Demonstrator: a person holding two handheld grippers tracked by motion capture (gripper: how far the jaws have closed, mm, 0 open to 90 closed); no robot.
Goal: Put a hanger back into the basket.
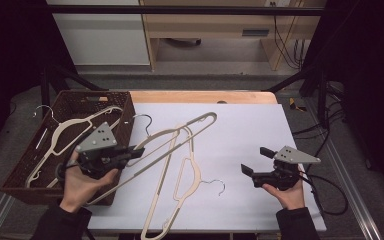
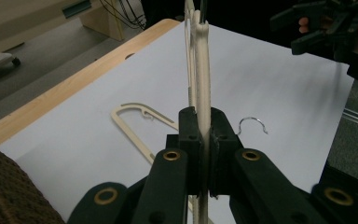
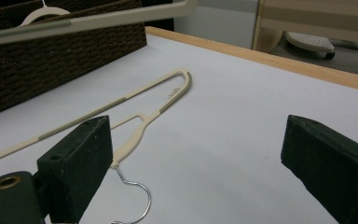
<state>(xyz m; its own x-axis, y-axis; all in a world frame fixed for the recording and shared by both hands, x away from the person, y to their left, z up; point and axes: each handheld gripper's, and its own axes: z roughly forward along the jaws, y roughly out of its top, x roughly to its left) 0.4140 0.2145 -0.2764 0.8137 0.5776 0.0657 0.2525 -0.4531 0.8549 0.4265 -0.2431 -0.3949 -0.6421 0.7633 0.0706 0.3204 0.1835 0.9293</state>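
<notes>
White table, lifted hanger angled far-right, left hand-held gripper clamped

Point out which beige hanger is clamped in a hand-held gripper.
The beige plastic hanger lifted beside the brown wicker basket: the left hand-held gripper grips it; the others lie loose.

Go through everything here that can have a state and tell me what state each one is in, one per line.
Left gripper: shut on the lifted hanger.
Lifted hanger: held off the table, tilted.
Right gripper: open, nothing between its jaws.
Hanger on the table: lying flat, untouched.
Basket: holds one hanger.
Hanger in the basket: lying inside, untouched.
</notes>
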